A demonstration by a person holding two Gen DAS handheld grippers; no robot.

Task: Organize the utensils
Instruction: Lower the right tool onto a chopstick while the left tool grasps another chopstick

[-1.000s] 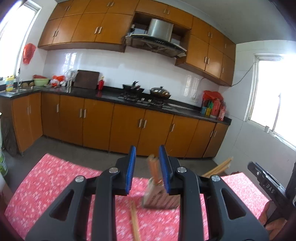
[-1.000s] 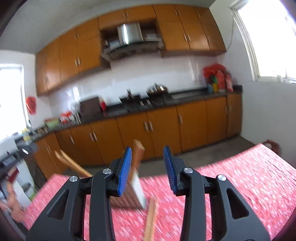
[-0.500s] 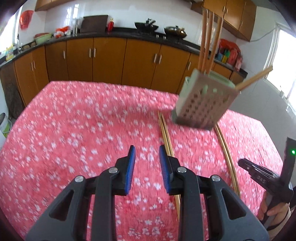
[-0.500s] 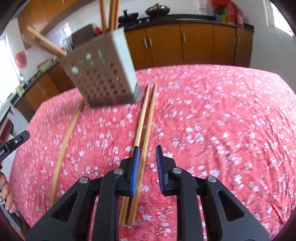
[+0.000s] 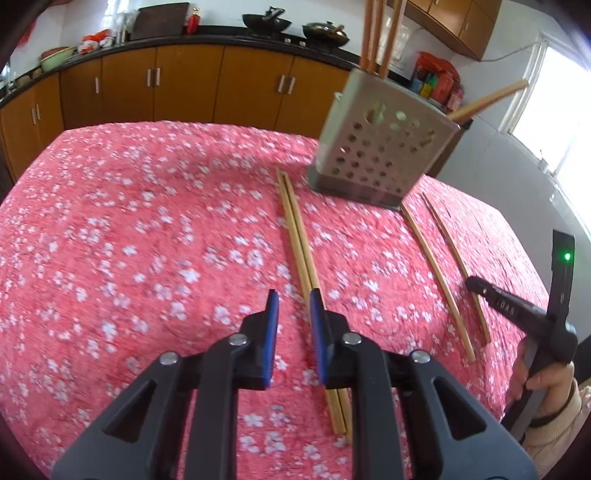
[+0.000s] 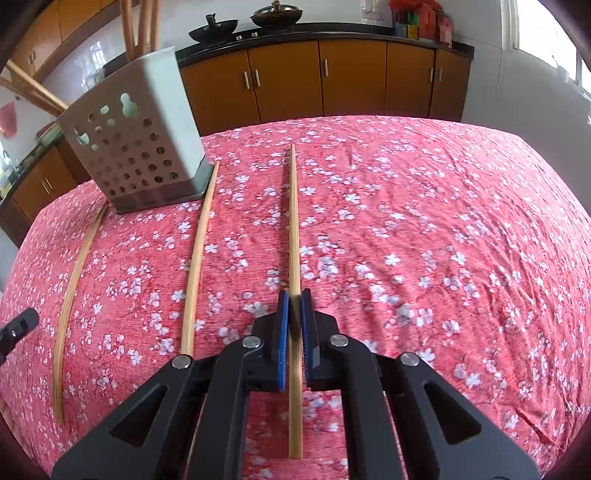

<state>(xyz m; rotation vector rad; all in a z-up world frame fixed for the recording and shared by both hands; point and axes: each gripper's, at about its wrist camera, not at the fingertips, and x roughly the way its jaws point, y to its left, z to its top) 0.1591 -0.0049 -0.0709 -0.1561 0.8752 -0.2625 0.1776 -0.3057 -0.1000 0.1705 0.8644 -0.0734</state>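
A perforated grey utensil holder [image 5: 384,151] with several chopsticks standing in it sits on the red floral tablecloth [image 5: 147,229]; it also shows in the right wrist view [image 6: 136,147]. A pair of chopsticks [image 5: 299,240] lies below my left gripper [image 5: 293,301], which is open and empty just left of the pair. Two more chopsticks [image 5: 436,273] lie apart to the right. My right gripper [image 6: 294,295] is nearly shut around one chopstick [image 6: 293,221] lying on the cloth. Two other chopsticks [image 6: 197,251] lie to its left.
Kitchen cabinets [image 6: 332,77] and a dark counter with pans [image 5: 325,29] stand behind the table. The right gripper's body and the hand holding it [image 5: 546,369] show at the right edge of the left wrist view. A window [image 5: 554,110] is at the right.
Both grippers have tilted down from facing the cabinets towards the tablecloth. The right gripper has narrowed and moved over one chopstick. The left gripper has come close to the pair.
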